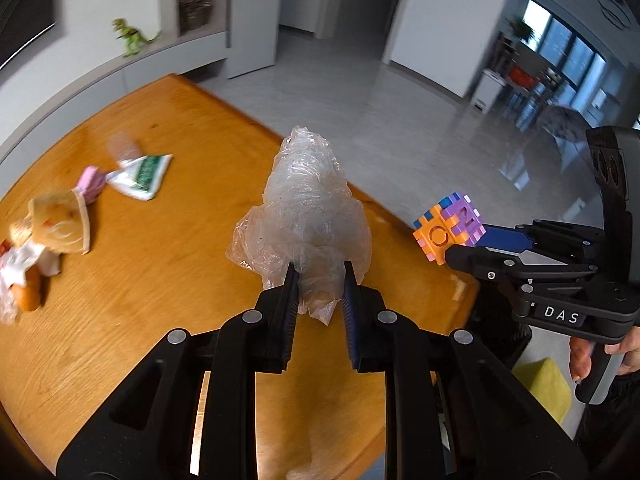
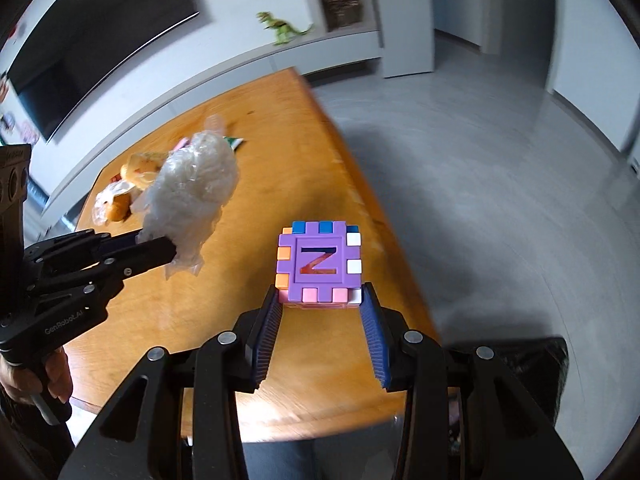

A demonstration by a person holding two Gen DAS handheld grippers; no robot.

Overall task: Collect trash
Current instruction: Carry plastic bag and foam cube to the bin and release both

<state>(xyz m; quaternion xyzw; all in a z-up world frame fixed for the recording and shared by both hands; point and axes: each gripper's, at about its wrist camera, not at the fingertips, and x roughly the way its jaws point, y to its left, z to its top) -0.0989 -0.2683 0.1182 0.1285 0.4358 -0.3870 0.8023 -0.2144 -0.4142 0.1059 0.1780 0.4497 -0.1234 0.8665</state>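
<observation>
Left claw [image 1: 319, 276]: clamped on a crumpled clear bag [image 1: 304, 208], held up over the counter [image 1: 168, 320]
Right claw [image 2: 322, 304]: clamped on a block cube [image 2: 319, 263], held up near the counter edge
More trash: wrappers [image 1: 140, 174] and a bread bag [image 1: 36, 248] lie on the far side of the counter
Bin: a black bag [image 2: 536, 356] shows low at the right, just past the counter
Could go wrong: the clear bag is thin and soft, so it may slip out; the cube looks like a toy, so it may get thrown out by mistake
Hard to see: the bin is mostly cut off, so I cannot tell if it is open; the wrappers are blurry
</observation>
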